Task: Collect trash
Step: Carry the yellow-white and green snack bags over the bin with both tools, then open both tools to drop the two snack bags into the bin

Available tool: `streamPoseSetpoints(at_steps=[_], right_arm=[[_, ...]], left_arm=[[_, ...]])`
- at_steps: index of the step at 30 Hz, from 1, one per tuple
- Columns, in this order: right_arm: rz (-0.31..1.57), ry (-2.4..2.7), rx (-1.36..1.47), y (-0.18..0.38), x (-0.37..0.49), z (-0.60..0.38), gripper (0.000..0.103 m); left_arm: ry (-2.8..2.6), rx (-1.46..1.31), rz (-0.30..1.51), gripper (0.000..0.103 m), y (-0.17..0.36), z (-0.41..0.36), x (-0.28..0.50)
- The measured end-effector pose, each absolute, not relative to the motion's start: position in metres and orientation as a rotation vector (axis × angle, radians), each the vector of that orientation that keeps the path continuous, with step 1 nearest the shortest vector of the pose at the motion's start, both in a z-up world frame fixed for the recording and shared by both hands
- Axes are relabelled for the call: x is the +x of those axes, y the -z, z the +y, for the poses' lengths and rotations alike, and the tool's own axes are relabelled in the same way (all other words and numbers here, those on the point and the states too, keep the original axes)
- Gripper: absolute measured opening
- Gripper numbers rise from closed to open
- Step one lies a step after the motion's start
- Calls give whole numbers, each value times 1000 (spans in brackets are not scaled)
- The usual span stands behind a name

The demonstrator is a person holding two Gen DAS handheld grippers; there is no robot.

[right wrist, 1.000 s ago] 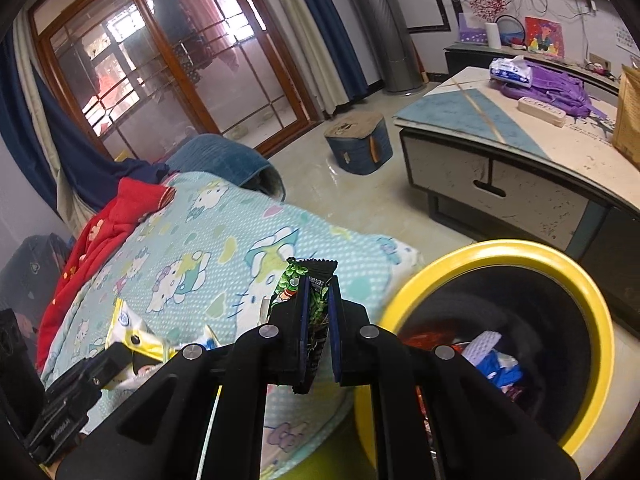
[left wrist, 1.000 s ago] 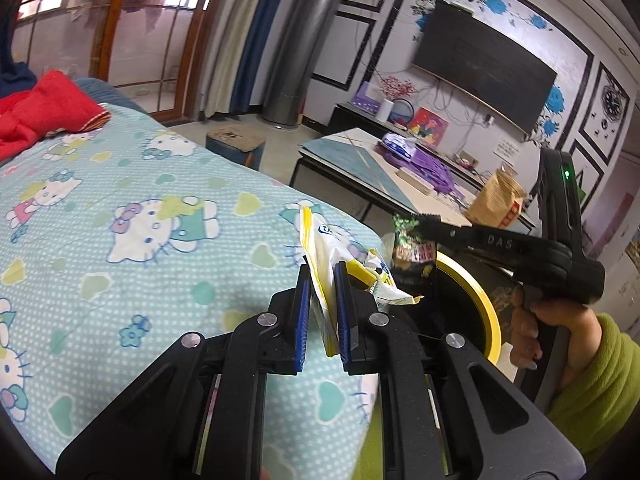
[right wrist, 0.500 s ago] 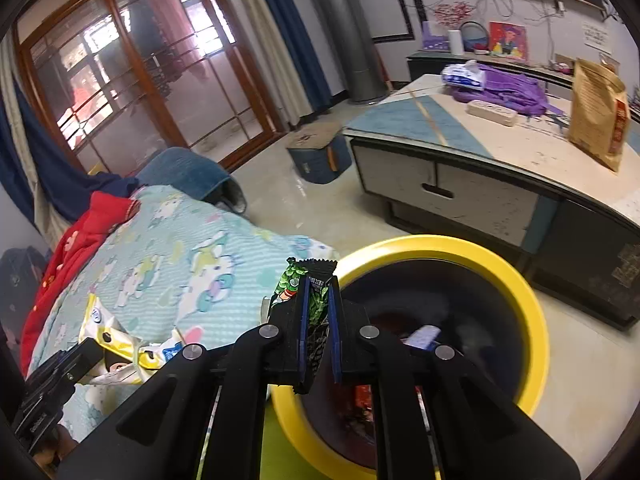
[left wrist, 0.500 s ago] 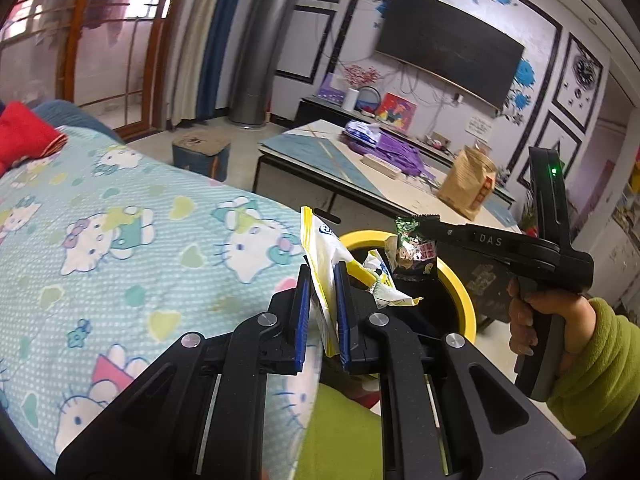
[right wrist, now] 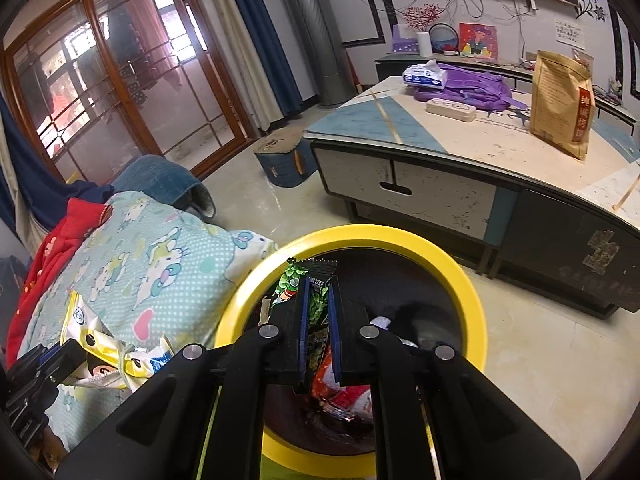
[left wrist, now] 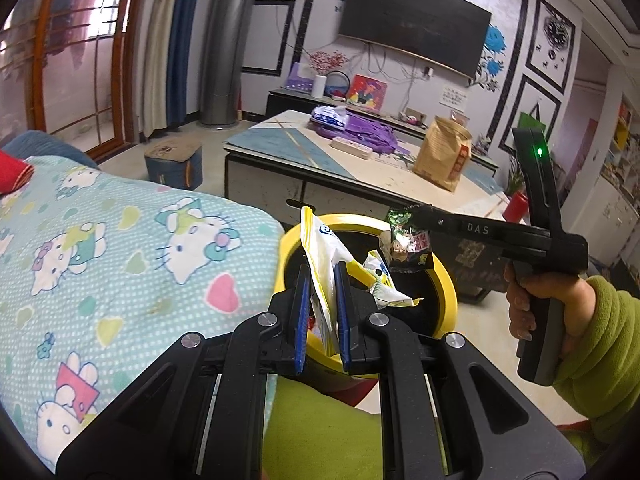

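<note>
Over the round yellow-rimmed bin (right wrist: 460, 276) now, carried across from above the cartoon-print bedspread (left wrist: 120, 248) a second ago: right gripper (right wrist: 318, 312) with fingers clamped on the crinkled green snack wrapper (right wrist: 316, 300), directly above the opening. Left gripper (left wrist: 323, 304) just short, at the near rim, fingers pinching the yellow-and-white foil packet (left wrist: 324, 256). Probably ready for the right-hand drop; left needs slightly further in.

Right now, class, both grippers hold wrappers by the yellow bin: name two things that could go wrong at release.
1. The left gripper holds the yellow-and-white wrapper near the bin's rim, by the bed; it may land outside the bin.
2. The green wrapper in the right gripper is light and crumpled; it might cling to the pads.
</note>
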State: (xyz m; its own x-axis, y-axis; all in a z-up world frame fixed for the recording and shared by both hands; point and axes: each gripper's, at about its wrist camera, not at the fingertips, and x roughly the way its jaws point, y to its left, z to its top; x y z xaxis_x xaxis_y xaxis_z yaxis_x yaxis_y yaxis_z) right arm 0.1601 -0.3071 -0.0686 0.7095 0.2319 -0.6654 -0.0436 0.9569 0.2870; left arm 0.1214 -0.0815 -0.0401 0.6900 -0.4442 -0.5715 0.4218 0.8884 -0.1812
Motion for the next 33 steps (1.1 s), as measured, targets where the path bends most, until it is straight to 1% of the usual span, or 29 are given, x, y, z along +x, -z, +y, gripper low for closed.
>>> streamPoseSetpoints(at_steps=[15, 18, 21, 22, 24, 25, 26, 27, 29, 31, 33], right_arm=[[810, -112, 337, 87, 165, -334, 10], [812, -102, 360, 90, 167, -337, 11], [816, -87, 380, 94, 167, -342, 12], [817, -81, 388, 95, 168, -345, 12], [819, -75, 397, 97, 168, -348, 13], [820, -72, 402, 98, 168, -350, 14], [819, -71, 405, 99, 168, -351, 17], [819, -72, 407, 99, 168, -351, 20], [820, -75, 401, 98, 168, -350, 22], [818, -83, 392, 96, 166, -346, 27], [816, -93, 379, 93, 162, -341, 32]], left_arm=[[548, 67, 701, 8, 63, -130, 129], [560, 88, 710, 9, 68, -139, 134], [565, 95, 717, 13, 70, -145, 139], [565, 95, 721, 16, 71, -146, 143], [563, 90, 724, 25, 71, -146, 145], [557, 84, 724, 35, 70, -146, 147], [554, 78, 722, 41, 70, -146, 147], [551, 72, 720, 43, 70, -143, 148], [536, 61, 715, 54, 69, -138, 149], [518, 42, 710, 63, 67, -132, 148], [498, 25, 703, 69, 65, -123, 147]])
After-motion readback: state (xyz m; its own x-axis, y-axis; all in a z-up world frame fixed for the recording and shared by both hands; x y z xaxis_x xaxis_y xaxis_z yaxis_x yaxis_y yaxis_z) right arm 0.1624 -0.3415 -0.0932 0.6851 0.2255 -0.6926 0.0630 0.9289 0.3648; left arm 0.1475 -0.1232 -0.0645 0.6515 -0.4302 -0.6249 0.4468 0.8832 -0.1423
